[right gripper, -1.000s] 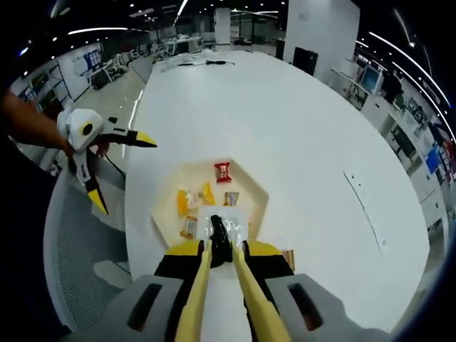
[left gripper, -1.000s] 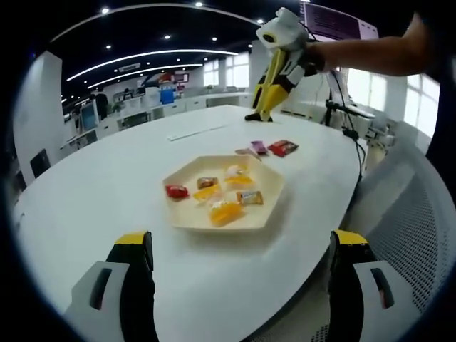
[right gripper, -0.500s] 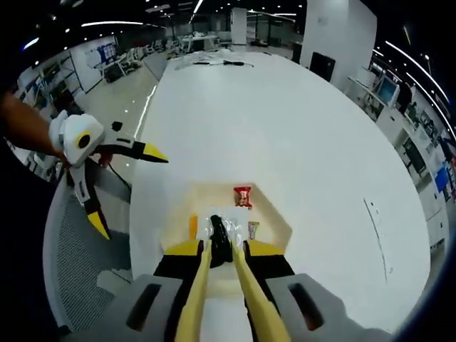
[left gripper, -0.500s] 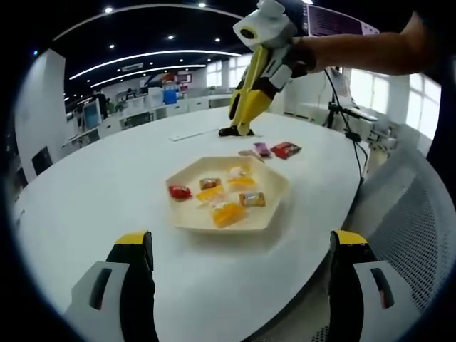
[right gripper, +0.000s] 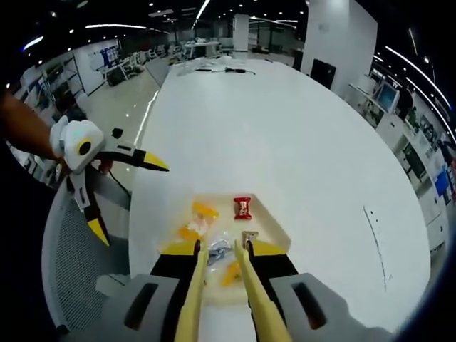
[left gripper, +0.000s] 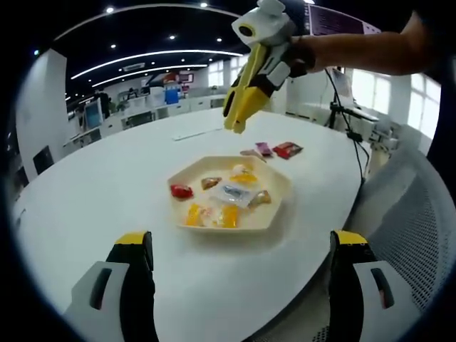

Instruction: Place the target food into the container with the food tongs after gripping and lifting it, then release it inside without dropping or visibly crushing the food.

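Observation:
A beige hexagonal tray sits on the white table and holds several wrapped sweets, among them a red one. A clear-wrapped dark sweet lies in the tray's middle. My right gripper hangs above the tray's far side, shut on yellow food tongs that point down. In the right gripper view the tongs stand slightly parted over the tray, with the wrapped sweet lying loose below their tips. My left gripper is open near the table's edge and holds nothing.
Two loose sweets lie on the table beyond the tray. A paper strip lies farther back. A mesh chair stands by the table's edge. The left gripper hovers open beside the table, held by a person's hand.
The tongs have parted and the dark wrapped sweet they held now lies in the tray. The sweets in the tray have shifted. The right gripper has drawn slightly back.

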{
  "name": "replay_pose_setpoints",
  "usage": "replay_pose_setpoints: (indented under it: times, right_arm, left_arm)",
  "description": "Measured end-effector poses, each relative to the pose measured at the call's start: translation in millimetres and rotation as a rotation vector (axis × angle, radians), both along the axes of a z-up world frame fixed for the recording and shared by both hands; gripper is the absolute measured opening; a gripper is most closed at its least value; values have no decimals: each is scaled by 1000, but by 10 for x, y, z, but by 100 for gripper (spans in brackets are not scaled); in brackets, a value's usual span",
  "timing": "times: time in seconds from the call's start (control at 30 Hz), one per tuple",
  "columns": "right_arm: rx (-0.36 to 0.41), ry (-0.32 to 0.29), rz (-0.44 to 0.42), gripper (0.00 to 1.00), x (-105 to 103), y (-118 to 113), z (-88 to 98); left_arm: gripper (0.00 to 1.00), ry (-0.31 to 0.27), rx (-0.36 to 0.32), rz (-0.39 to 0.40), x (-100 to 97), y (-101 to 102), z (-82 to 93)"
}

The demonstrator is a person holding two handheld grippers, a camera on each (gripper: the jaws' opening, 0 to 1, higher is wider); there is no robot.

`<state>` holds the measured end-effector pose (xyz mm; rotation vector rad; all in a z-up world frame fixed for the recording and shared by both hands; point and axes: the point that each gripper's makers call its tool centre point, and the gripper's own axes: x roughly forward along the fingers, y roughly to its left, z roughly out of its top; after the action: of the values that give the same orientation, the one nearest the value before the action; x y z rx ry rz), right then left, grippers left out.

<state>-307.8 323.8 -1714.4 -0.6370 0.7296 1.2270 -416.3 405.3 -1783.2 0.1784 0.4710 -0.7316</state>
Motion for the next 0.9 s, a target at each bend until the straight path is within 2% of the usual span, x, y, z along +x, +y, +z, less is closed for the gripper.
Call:
replay_pose_setpoints:
  times: [0.33,0.63,0.8,0.9]
  right_arm:
    - [46,-14,-51,26,28,-119,174]
    - [50,-53,-74,27,84,-415,314]
    - [56,-52,-83,27,114,-604,321]
    - [54,-64,-73,27,107,-700,304]
  left_arm:
    - [100,13,0,-10,-27,-30,-8]
    - [100,5,0,-21,-30,-49,8]
    - [100,-13,-8,-5,-2,-13,38]
    - [100,-3,-3,-8,-11,-18,19]
